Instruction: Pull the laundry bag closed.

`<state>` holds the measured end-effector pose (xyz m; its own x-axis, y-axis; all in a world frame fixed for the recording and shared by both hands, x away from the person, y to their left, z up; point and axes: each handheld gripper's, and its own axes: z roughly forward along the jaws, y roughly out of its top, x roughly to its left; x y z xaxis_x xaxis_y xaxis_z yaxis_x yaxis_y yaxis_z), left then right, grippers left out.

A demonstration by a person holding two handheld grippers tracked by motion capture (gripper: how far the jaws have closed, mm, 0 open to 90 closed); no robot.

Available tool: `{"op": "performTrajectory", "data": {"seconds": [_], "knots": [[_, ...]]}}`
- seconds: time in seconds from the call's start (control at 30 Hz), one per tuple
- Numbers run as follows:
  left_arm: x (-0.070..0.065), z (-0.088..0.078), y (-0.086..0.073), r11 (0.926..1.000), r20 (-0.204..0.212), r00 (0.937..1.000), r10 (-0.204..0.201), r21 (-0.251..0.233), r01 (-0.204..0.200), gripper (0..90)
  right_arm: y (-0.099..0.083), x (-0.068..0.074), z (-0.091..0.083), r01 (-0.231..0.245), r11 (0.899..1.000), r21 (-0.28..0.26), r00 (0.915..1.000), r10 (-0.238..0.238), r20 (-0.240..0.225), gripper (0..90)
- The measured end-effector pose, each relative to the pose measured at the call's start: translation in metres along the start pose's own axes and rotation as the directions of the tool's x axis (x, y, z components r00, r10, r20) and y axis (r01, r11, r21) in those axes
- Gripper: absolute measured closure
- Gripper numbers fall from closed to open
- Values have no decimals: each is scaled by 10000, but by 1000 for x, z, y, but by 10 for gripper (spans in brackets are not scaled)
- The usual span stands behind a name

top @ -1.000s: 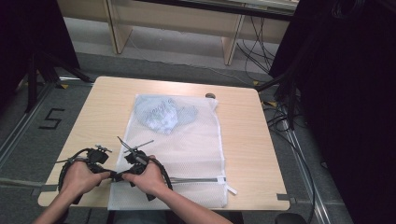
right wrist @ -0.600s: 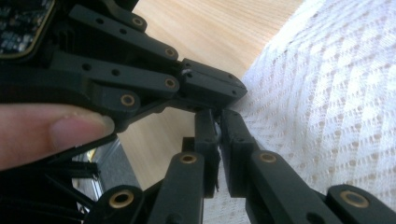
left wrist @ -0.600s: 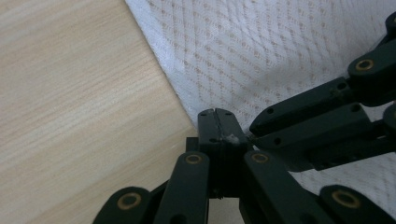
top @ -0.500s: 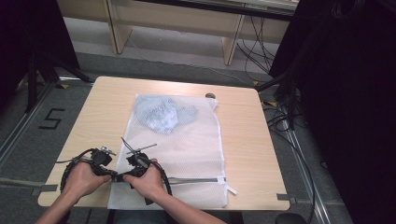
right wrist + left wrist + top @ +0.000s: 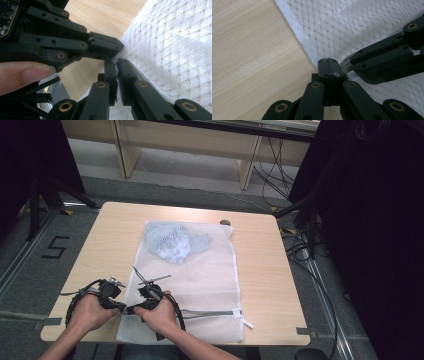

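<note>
Two tools pinching the near-left corner of a mesh bag

The left tool (image 5: 119, 306) and right tool (image 5: 131, 309) are both squeezing shut on the edge of the white mesh bag (image 5: 200, 280), which is lying flat on the table (image 5: 110, 235). The bag looks light, soft and floppy, with bunched clothes (image 5: 175, 242) weighing down its far end, so its edge seems the best place to grab.

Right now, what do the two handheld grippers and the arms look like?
Both the left gripper and the right gripper are black, with jointed link arms pinned by brass-coloured rivets and flat rectangular jaws. A black cable loops from each. The right gripper carries thin grey rods on top. Forearms are bare, no sleeves visible.
</note>
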<state>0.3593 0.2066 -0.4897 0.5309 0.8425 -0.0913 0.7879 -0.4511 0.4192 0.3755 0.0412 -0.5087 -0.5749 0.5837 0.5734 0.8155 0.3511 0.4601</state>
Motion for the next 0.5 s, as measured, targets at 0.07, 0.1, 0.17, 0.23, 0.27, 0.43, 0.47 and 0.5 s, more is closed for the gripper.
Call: {"op": "performTrajectory", "data": {"seconds": [0.07, 0.1, 0.17, 0.23, 0.27, 0.43, 0.47, 0.5], "knots": [[0, 0, 0, 10000, 6, 10000, 7, -1, -7, 900, 1, 1, -1, -167, 9999, 38, 9998, 166, 50, 871], [0, 0, 0, 10000, 7, 10000, -5, -11, 5, 900, 1, 1, 0, -60, 10000, -23, 9999, 60, 83, 871], [0, -1, 0, 9999, 46, 9999, 90, 46, -90, 900, 1, 0, -1, -73, 10000, 0, 9999, 73, 93, 871], [0, -1, 0, 10000, 41, 10000, 78, 48, -78, 900, 0, 0, -1, -173, 9998, -24, 9998, 173, 74, 871], [0, 0, 0, 10000, 37, 10000, 58, 22, -58, 900, 0, 0, -2, -175, 9998, -12, 9998, 175, 95, 871], [0, 0, 0, 10000, 6, 10000, -3, -3, 3, 900, 1, 1, -3, -19, 10000, 25, 9999, 19, 167, 871], [0, 0, 0, 10000, 16, 10000, -12, -3, 12, 900, 1, 1, -4, -15, 10000, 24, 9998, 15, 203, 871], [0, 0, 0, 10000, 33, 10000, -41, -25, 41, 900, 1, 1, -4, -15, 10000, 24, 9998, 15, 203, 871]]}}
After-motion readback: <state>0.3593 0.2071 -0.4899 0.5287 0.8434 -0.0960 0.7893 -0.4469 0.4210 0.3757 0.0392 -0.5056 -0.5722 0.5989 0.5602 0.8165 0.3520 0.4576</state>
